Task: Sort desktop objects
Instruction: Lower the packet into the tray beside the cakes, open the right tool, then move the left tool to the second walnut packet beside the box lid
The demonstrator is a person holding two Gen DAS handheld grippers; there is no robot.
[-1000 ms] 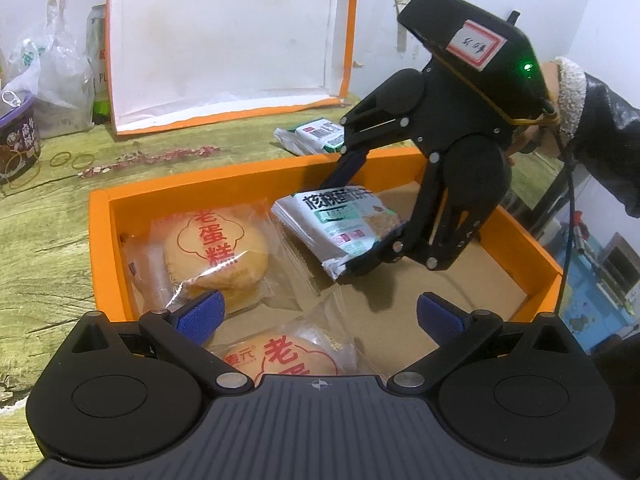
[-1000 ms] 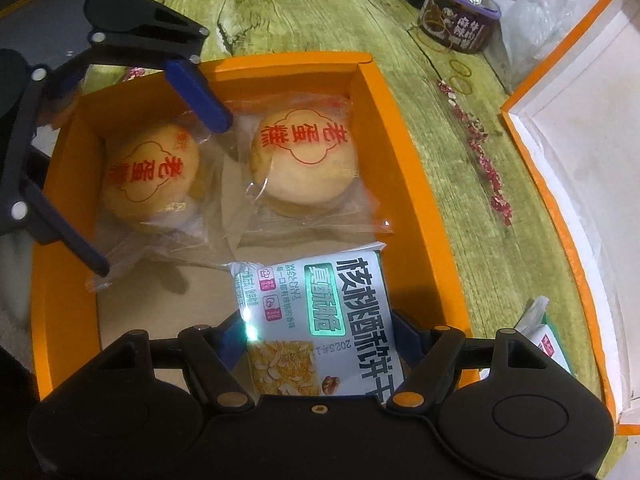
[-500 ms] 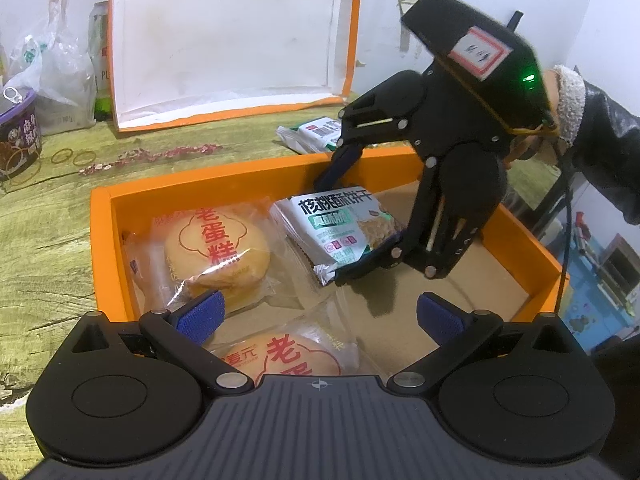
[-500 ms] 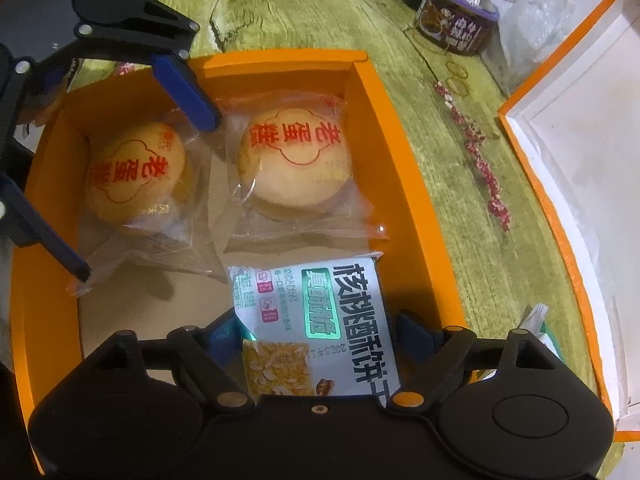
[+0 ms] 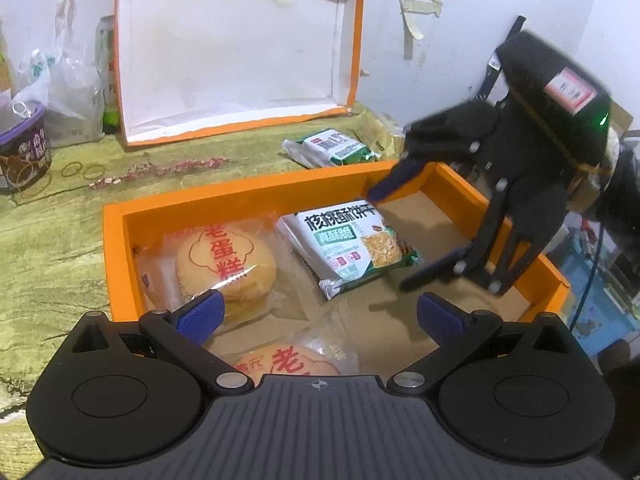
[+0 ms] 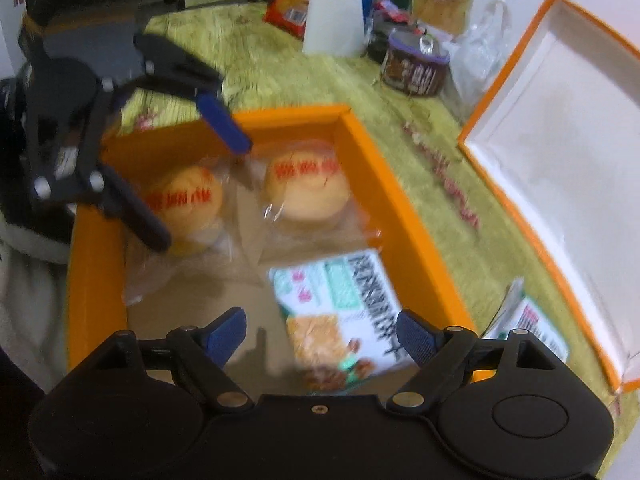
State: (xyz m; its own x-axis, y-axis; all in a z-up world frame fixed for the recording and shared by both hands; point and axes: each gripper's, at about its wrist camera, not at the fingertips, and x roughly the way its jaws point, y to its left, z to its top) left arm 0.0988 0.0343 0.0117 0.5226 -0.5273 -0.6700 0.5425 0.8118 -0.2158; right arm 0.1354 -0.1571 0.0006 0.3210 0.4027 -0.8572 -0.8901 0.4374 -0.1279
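Biscuit packet (image 5: 352, 250) is lying in the orange box (image 5: 240, 196), long axis running from 11 to 5 o'clock, at 9 o'clock from the right gripper (image 5: 404, 240), whose jaws are standing apart after just opening off it. Left gripper (image 5: 320, 312) is gaping empty. In the right wrist view, the packet (image 6: 340, 308) is sitting free between the spread pads (image 6: 416, 338); the spare packet (image 6: 528, 320) is waiting at 3 o'clock, nearer the right hand.

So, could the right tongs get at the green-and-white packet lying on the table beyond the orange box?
Probably yes: the right tongs are open and empty, and the packet lies uncovered just past the orange box wall.
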